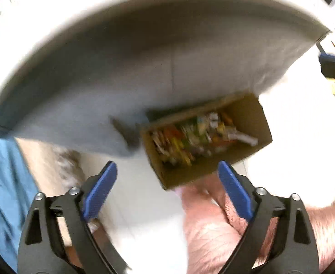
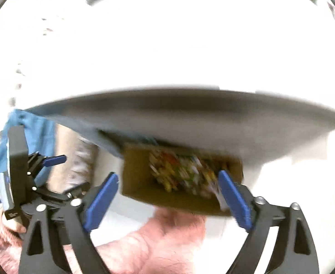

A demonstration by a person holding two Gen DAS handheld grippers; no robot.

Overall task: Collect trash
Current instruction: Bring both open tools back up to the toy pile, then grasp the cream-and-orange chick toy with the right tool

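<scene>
- Left gripper [image 1: 167, 189]: jaws spread wide with nothing between the blue pads; pointed steeply down toward the floor, near the open box. Judged to be empty so that it can go for the next piece of rubbish.
- Right gripper [image 2: 168, 197]: jaws likewise spread wide and holding nothing; it hangs over the box mouth, which suits dropping things in.
- Cardboard box [image 1: 249, 111]: brown, open-topped, standing on the pale floor [image 1: 142, 189] and tucked partly under the edge of the white table [image 1: 144, 80]. Judged to be the collecting bin, kept low and close so both tools can reach it.
- Trash [image 1: 197, 137]: a heap of small, bright wrappers and paper scraps in red, yellow, green and white, lying in the bottom of the box; blur hides the single pieces. The box is well short of full.
- Bare leg [image 1: 213, 228]: the person's, just beside the near box wall.
- Blue cloth [image 1: 0, 182]: at the left edge; probably clothing.
</scene>
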